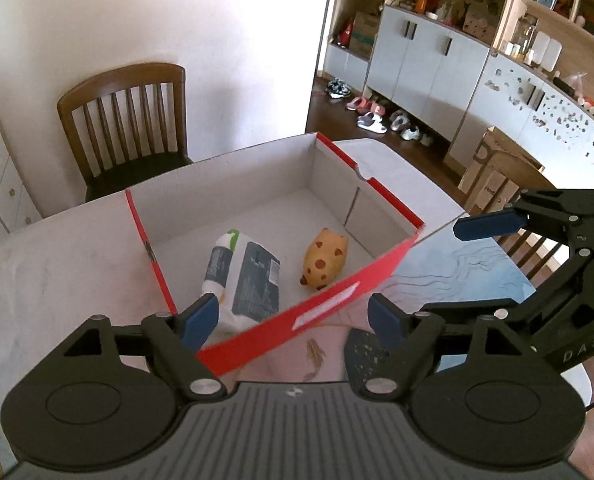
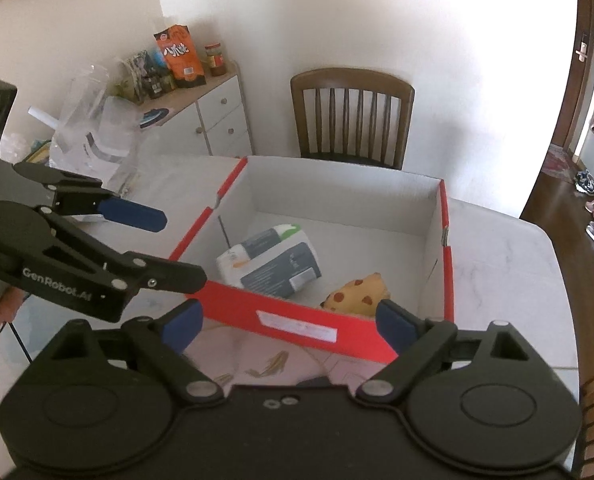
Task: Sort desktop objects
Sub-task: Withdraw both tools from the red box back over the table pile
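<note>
Left gripper (image 1: 295,314) sits closest to its own camera, blue pads spread wide, nothing between them, hanging over the near red wall of the box (image 1: 325,300). Right gripper (image 2: 289,320) same story in its own view: jaws fully apart, empty, just short of the box's near wall (image 2: 297,320). Each gripper shows in the other's view too: right one at the right edge of the left wrist view, left one at the left edge of the right wrist view, both spread and holding nothing. Box is an open red-sided carton with white interior, resting on a white marble-look table (image 2: 505,264). Inside on the box floor: a white and dark grey packet (image 1: 243,280) lying flat toward the near-left side as the left camera sees it, and an orange spotted toy (image 1: 324,265) to its right, close by but not touching. In the right wrist view the toy (image 2: 361,290) is partly hidden behind the near wall, the packet (image 2: 271,264) is left of it. A patterned mat (image 1: 321,356) lies on the table just in front of the box. Beyond the table: a brown wooden chair (image 2: 351,114) against the wall, a white drawer cabinet (image 2: 217,118) with snack bags on top, clear plastic containers (image 2: 93,120) on the table's far left.
</note>
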### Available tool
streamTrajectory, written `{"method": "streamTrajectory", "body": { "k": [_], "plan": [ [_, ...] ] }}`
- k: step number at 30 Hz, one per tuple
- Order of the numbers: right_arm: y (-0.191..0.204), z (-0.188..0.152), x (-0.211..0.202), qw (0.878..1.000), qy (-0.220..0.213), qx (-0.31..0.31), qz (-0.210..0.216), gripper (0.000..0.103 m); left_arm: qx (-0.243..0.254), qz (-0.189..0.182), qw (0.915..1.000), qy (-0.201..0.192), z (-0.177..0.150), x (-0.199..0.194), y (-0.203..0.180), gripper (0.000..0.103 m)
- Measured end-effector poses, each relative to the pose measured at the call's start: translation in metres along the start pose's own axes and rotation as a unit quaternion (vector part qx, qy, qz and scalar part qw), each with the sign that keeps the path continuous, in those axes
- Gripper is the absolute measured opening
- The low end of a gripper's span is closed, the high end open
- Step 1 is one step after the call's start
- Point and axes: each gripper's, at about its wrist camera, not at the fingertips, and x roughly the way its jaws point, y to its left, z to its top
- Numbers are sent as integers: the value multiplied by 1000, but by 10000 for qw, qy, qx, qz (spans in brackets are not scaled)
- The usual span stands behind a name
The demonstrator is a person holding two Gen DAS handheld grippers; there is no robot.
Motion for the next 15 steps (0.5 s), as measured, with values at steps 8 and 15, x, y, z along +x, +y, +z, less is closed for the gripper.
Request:
{"method": "streamTrajectory", "body": {
  "k": [8, 15],
  "plan": [
    [17, -26, -24, 9999, -116, 95, -27, 96, 19, -270, 9995, -183, -30, -28, -8, 87],
    [29, -53, -38, 9999, -115, 85, -1, 97, 93, -592, 9980, -195, -62, -42, -18, 100]
  ]
}}
